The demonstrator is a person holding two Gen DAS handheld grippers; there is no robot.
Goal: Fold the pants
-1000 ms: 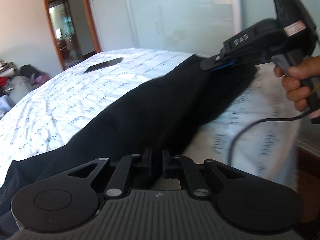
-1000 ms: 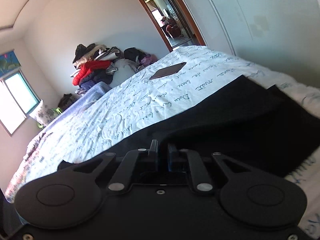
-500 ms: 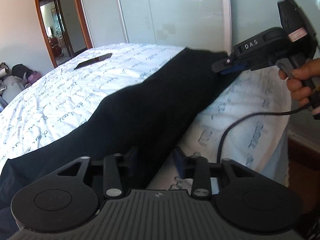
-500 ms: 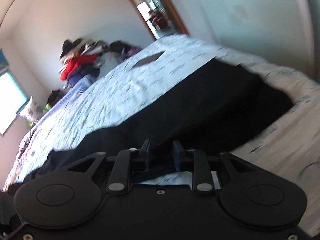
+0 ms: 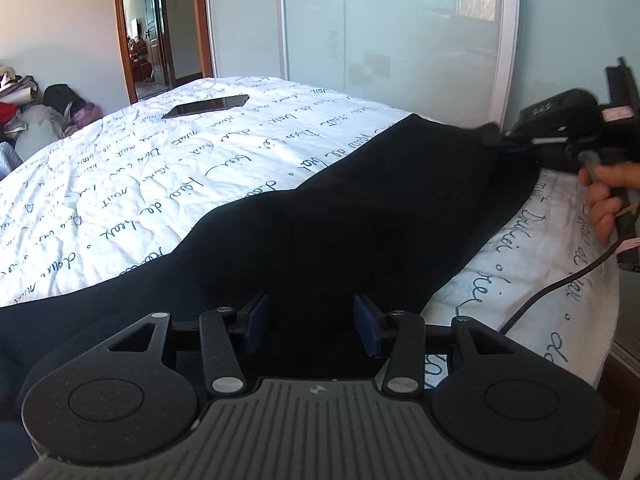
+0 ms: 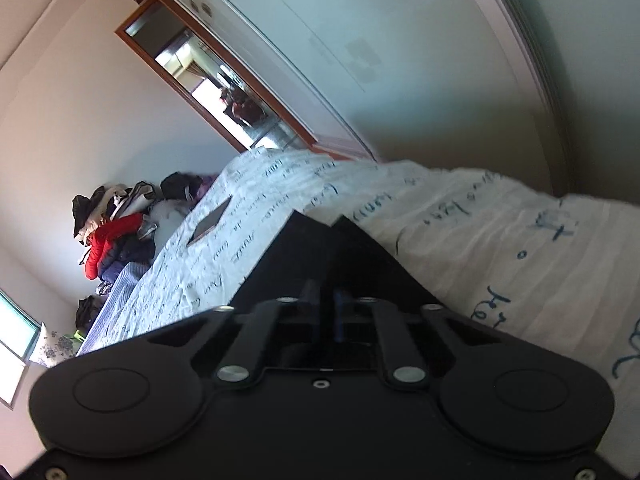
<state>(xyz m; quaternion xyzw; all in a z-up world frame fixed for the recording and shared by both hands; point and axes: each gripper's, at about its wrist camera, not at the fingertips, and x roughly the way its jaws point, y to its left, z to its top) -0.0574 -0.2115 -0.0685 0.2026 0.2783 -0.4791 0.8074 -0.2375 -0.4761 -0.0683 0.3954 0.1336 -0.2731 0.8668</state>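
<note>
Black pants (image 5: 340, 216) lie stretched along the near edge of a bed with a white script-printed sheet (image 5: 160, 160). My left gripper (image 5: 312, 324) is open, its blue pads on either side of the pants fabric without pinching it. My right gripper (image 6: 326, 304) is shut on the pants' end (image 6: 320, 248) and is rolled to one side. In the left wrist view the right gripper (image 5: 500, 140) holds the far end of the pants at the bed's corner, with a hand on its handle.
A dark phone (image 5: 206, 106) lies on the bed farther in. A pile of clothes and bags (image 6: 116, 232) sits beyond the bed's far side. A sliding glass wardrobe (image 5: 400, 40) and an open doorway (image 5: 156, 32) stand behind. A cable (image 5: 560, 288) hangs from the right gripper.
My left gripper opened and let go of the pants. The right gripper drew the pants' end outward to the bed corner and rolled sideways, straightening the fabric.
</note>
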